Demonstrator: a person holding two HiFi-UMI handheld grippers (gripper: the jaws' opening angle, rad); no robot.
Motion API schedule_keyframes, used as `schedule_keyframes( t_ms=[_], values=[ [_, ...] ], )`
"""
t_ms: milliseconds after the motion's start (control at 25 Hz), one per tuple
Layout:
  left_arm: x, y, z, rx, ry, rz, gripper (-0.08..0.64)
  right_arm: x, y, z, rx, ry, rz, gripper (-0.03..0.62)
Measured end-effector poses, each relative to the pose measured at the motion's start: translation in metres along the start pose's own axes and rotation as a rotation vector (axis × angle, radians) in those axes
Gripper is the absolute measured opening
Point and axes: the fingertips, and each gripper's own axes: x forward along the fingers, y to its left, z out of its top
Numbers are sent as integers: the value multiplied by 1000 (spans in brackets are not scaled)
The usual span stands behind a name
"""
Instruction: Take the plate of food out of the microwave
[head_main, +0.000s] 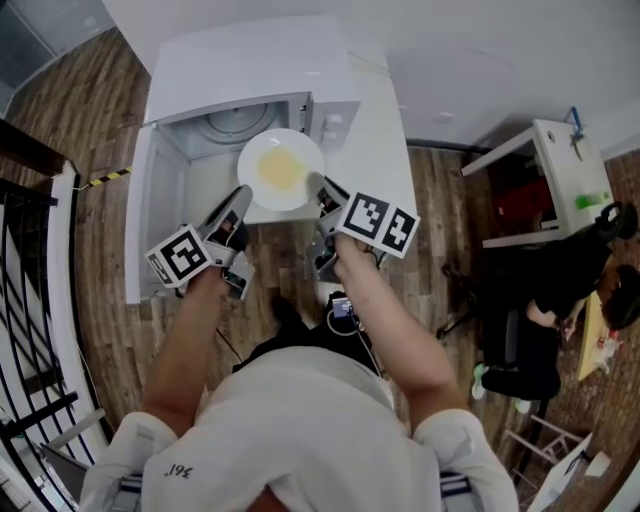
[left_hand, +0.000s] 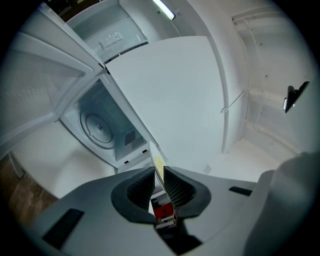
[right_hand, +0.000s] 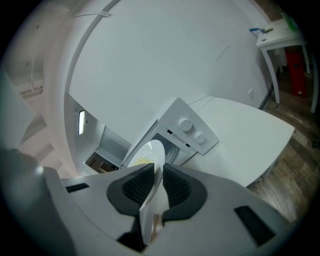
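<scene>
2 hand-held grippers (head_main: 243, 192) (head_main: 316, 183) — plate (head_main: 282, 165) between

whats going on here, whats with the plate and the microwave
A person holds a gripper in each hand, and both are clamped on the rim of a white plate of yellow food. The left gripper has the plate's left edge and the right gripper has its right edge, fingers shut on it. The microwave has its door swung open to the left. The plate is held level at the mouth of the opening, with the bare turntable showing behind it.
</scene>
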Motion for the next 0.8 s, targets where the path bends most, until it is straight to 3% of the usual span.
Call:
schedule_keyframes(
  t_ms=[520,640,800],
  values=[
    [17,-48,-42,-68,1,-45,60,-56,-20,25,-10,9,-1,55],
    [19,-62,-52,-100,2,-88,60,-72,-22,26,-9,5,-4,55],
    [21,-72,-62,-82,38,-115,60,-88,-26,29,6,-29,-14,55]
  ],
)
